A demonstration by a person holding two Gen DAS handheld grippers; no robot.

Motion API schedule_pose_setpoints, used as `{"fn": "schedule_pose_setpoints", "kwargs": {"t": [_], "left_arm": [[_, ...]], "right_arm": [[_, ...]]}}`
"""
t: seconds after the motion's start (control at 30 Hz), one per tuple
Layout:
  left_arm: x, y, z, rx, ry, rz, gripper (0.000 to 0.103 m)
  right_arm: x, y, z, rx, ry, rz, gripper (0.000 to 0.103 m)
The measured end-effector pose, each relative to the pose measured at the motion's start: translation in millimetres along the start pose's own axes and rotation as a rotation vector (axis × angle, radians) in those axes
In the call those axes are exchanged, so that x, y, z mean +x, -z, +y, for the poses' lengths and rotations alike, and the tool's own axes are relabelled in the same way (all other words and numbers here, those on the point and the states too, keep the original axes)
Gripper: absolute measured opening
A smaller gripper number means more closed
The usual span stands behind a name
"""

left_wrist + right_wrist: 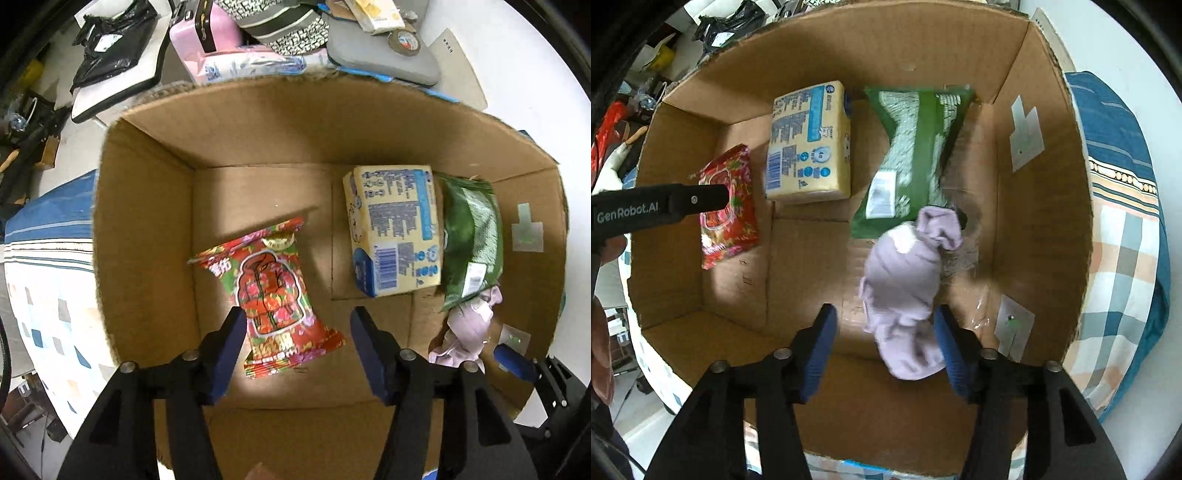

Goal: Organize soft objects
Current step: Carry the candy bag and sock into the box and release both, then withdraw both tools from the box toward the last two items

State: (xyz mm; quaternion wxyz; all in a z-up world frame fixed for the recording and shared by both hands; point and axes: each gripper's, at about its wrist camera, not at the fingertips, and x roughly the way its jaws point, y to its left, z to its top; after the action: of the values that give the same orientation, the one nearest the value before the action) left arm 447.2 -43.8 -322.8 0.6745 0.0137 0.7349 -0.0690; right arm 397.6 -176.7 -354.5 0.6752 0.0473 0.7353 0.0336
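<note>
Seen from the left wrist camera, a folded blue-and-white patterned quilt [44,280] fills the left edge of the frame, beside an open brown cardboard box [147,236] that takes up the centre. On the box floor, lower centre, lies a red floral plastic packet [273,291], tilted. The left gripper [297,325] points down into the box with its blue-padded jaws parted; the left pad [231,354] sits at the packet's edge, though whether it touches cannot be told, while the right pad stands clear of it. To the right of centre stands a pale yellow soft pack with blue print [395,229], touching a green plastic pouch [472,236] against the right wall. A lilac cloth bundle [469,325] lies at the pouch's lower end.

In the right wrist camera, the other tool's black arm crosses the left edge over the red packet [729,206]. The yellow pack [809,144] sits upper centre, the green pouch [912,155] just right of it. The lilac bundle [908,284] lies lower centre, blurred, overlapping the pouch's lower end. The right gripper [884,332] straddles the bundle's lower part with jaws parted; the left pad is plainly clear of it, the right pad [951,354] at its edge. The box wall [1041,206] and the checked quilt [1123,236] close the right side.
</note>
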Motion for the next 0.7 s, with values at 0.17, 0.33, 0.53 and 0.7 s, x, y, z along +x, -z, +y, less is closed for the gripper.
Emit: {"fn": "schedule_pose_setpoints", "kwargs": {"t": [0.17, 0.33, 0.53, 0.7], "left_arm": [[-22.6, 18.1, -4.8, 0.010, -0.007, -0.057, 0.071], [-41.0, 41.6, -5.7, 0.016, -0.037, -0.106, 0.096], [-62.6, 72.7, -1.4, 0.007, -0.041, -0.188, 0.096], [-88.8, 99.0, 0.1, -0.006, -0.038, -0.277, 0.096]], "right_arm": [[-4.8, 3.0, 4.3, 0.008, 0.001, -0.013, 0.074], [-24.1, 10.0, 6.6, 0.024, 0.014, -0.066, 0.100], [-42.1, 23.3, 14.3, 0.014, 0.060, -0.131, 0.103], [-72.0, 41.7, 19.3, 0.020, 0.082, -0.222, 0.103]]}}
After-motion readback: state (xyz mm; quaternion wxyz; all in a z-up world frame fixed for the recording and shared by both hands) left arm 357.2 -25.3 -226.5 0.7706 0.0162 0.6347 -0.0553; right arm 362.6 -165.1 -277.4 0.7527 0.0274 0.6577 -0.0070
